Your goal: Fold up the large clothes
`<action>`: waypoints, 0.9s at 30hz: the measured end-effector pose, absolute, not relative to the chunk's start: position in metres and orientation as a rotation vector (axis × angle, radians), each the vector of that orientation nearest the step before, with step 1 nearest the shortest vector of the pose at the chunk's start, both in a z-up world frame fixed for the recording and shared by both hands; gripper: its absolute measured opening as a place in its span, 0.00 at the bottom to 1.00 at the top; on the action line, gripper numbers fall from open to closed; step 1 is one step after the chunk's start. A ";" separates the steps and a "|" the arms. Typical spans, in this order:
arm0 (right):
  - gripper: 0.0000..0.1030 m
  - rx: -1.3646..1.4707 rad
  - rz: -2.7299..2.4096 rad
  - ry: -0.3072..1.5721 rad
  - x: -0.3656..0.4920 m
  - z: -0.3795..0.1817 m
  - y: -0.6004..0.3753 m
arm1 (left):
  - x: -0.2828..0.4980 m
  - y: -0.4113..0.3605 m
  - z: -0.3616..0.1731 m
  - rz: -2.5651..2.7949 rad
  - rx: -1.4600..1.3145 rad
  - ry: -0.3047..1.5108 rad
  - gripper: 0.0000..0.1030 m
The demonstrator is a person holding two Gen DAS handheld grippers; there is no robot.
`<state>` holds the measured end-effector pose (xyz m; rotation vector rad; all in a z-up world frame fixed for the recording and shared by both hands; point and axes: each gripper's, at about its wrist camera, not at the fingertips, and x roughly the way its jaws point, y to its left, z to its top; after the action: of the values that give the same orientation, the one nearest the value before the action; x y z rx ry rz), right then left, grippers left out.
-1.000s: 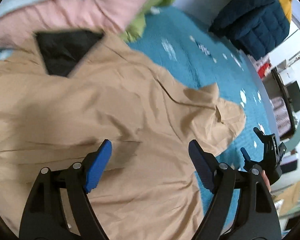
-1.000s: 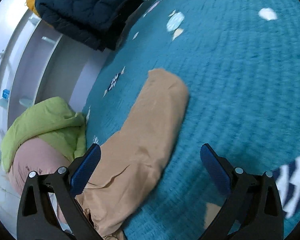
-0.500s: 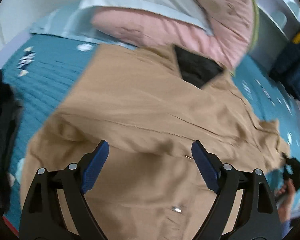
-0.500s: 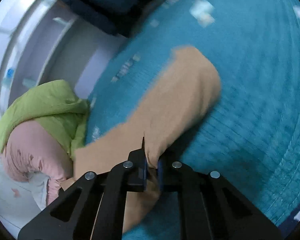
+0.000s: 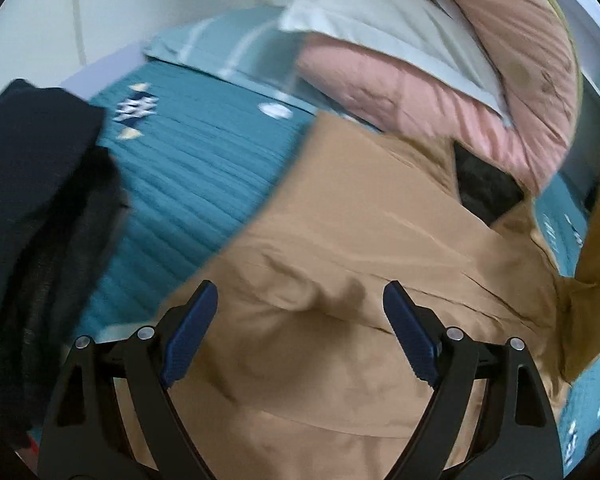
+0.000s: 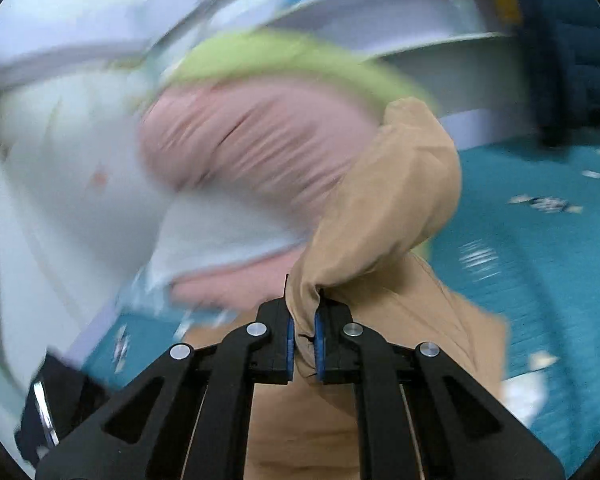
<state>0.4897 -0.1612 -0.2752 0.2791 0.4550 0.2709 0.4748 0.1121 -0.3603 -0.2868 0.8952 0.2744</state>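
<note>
Two grippers work my tan jacket (image 5: 340, 248): right gripper (image 6: 302, 334) pinches its sleeve (image 6: 396, 200) aloft, left gripper (image 5: 300, 340) gapes wide, empty. I judge the sleeve should sweep toward nine o'clock, landing flat across the body.

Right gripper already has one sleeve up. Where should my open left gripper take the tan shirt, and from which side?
Probably the raised wrinkle ridge in the tan shirt, just ahead of the open left gripper. Come straight down from above, one finger on each side; the surrounding cloth lies flat on the teal bedspread. The right gripper is clamped on the sleeve.
</note>
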 end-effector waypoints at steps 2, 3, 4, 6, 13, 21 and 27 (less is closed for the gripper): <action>0.08 0.206 0.328 0.559 0.504 -0.299 -0.104 | 0.470 0.123 -0.355 0.305 -0.288 0.875 0.83; 0.08 0.179 0.345 0.596 0.510 -0.311 -0.084 | 0.467 0.129 -0.353 0.318 -0.290 0.868 0.83; 0.09 0.150 0.360 0.626 0.513 -0.322 -0.069 | 0.465 0.136 -0.351 0.339 -0.282 0.864 0.83; 0.10 0.068 0.378 0.711 0.520 -0.350 -0.031 | 0.462 0.147 -0.348 0.357 -0.267 0.855 0.83; 0.56 -0.028 0.393 0.891 0.525 -0.391 0.007 | 0.458 0.162 -0.352 0.348 -0.298 0.867 0.83; 0.68 0.111 0.392 0.720 0.495 -0.327 -0.050 | 0.476 0.160 -0.348 0.265 -0.394 0.888 0.83; 0.68 0.263 0.152 0.684 0.513 -0.308 -0.152 | 0.524 0.150 -0.345 0.132 -0.412 0.998 0.86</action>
<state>0.5133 -0.1520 -0.3080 0.2628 0.6840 0.1515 0.5236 0.1504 -0.3448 -0.4121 0.9982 0.1318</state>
